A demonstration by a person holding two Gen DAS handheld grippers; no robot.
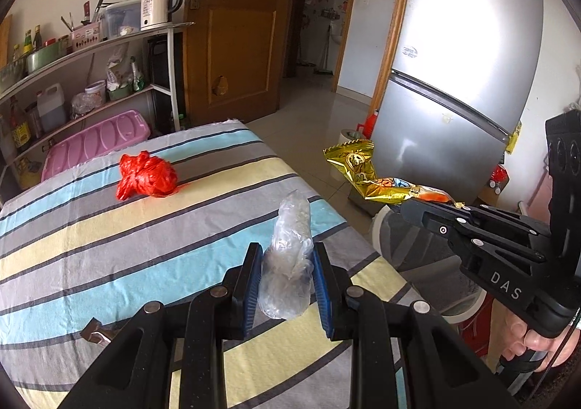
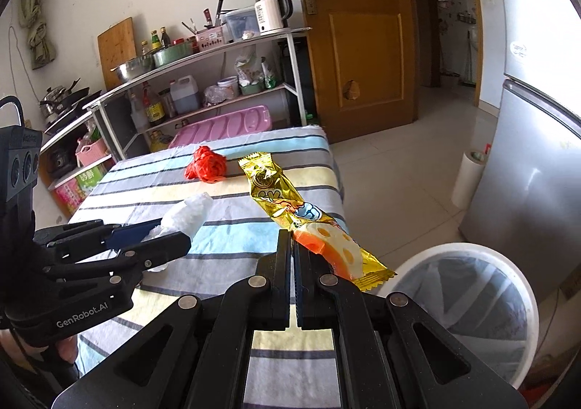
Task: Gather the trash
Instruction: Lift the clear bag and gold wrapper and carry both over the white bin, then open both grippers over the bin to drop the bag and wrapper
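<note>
My left gripper (image 1: pixel 287 256) is shut on a crumpled clear plastic bag (image 1: pixel 290 249) and holds it above the striped table (image 1: pixel 109 249); both also show in the right wrist view (image 2: pixel 170 233), the bag (image 2: pixel 189 213) sticking out of the jaws. My right gripper (image 2: pixel 293 245) is shut on the edge of a gold snack wrapper (image 2: pixel 301 213) and holds it above the table's right edge, next to a white bin (image 2: pixel 468 314). The wrapper also shows in the left wrist view (image 1: pixel 366 173). A crumpled red plastic bag (image 1: pixel 145 176) lies on the far part of the table.
A small brown scrap (image 1: pixel 94 336) lies near the table's front left. A shelf unit (image 2: pixel 203 82) with kitchenware and a pink lid (image 2: pixel 225 125) stands behind the table. A silver fridge (image 1: pixel 457 82) and a paper roll (image 2: pixel 468 176) stand right. A wooden door (image 2: pixel 359 27) is beyond.
</note>
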